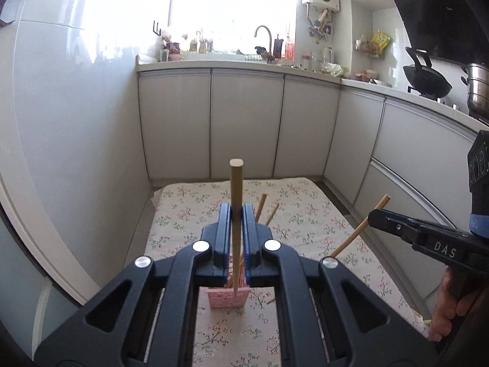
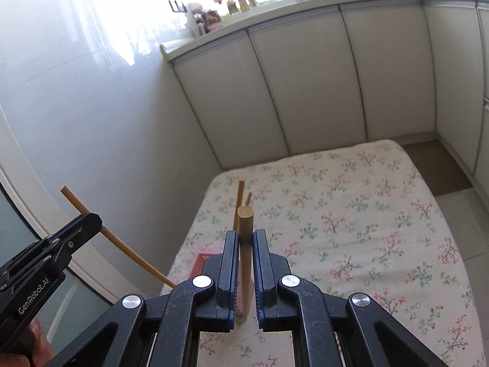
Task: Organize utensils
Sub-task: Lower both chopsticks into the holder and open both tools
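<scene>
Round tan wooden chopstick [image 1: 236, 214] is standing pinched upright in the left gripper [image 1: 236, 214] above the pink perforated plastic holder [image 1: 227, 298]; probably light, stiff, smooth, best clamped mid-shaft. Right view: right gripper [image 2: 245, 238] is clamping a second tan chopstick [image 2: 245, 244] likewise over the floral cloth [image 2: 351, 214].

L gripper [image 1: 235, 214] clamps chopstick [image 1: 236, 189] over pink holder [image 1: 227, 298].

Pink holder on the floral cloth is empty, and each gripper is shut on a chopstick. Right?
Not quite: the pink holder is not empty. The left wrist view shows chopsticks already standing in it. The rest holds: it sits on the floral cloth, and the left gripper and right gripper are each shut on a chopstick.
</scene>
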The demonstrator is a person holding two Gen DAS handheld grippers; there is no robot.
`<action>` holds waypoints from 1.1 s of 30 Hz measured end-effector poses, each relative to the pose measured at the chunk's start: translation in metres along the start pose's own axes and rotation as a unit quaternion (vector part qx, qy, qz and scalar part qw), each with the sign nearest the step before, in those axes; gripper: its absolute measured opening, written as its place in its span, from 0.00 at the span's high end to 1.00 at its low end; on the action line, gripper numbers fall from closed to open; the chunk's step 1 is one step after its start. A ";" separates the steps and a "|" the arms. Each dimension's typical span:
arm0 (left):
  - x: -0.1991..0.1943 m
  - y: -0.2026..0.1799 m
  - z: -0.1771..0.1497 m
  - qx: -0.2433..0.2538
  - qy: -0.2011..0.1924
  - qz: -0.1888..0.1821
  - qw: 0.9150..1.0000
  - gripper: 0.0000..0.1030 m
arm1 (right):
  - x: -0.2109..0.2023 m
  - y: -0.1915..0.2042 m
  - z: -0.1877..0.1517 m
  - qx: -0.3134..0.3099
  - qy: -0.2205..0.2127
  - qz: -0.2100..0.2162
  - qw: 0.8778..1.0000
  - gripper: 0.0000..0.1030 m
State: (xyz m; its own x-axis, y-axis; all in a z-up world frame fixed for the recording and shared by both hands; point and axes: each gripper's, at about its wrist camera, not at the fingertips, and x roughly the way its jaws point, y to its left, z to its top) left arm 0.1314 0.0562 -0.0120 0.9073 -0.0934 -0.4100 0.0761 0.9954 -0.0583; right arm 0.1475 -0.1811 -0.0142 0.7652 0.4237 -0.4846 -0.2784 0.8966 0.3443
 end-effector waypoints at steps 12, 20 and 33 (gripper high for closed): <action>0.031 0.002 0.004 0.012 -0.023 0.034 0.999 0.92 | 0.014 0.020 0.027 0.026 -0.055 0.046 0.997 0.92; 0.067 0.002 -0.009 0.023 0.033 0.038 0.998 0.92 | 0.058 0.013 0.018 0.025 -0.030 0.030 0.999 0.92; 0.093 0.010 -0.021 -0.003 0.080 0.018 0.997 0.90 | 0.108 -0.006 -0.001 0.055 0.026 0.031 0.998 0.92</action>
State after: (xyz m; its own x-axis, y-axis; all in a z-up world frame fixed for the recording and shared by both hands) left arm 0.2079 0.0570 -0.0698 0.8318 -0.0598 -0.5518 0.0417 0.9981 -0.0454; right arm 0.2309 -0.1410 -0.0696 0.7168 0.4862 -0.4999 -0.2566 0.8505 0.4592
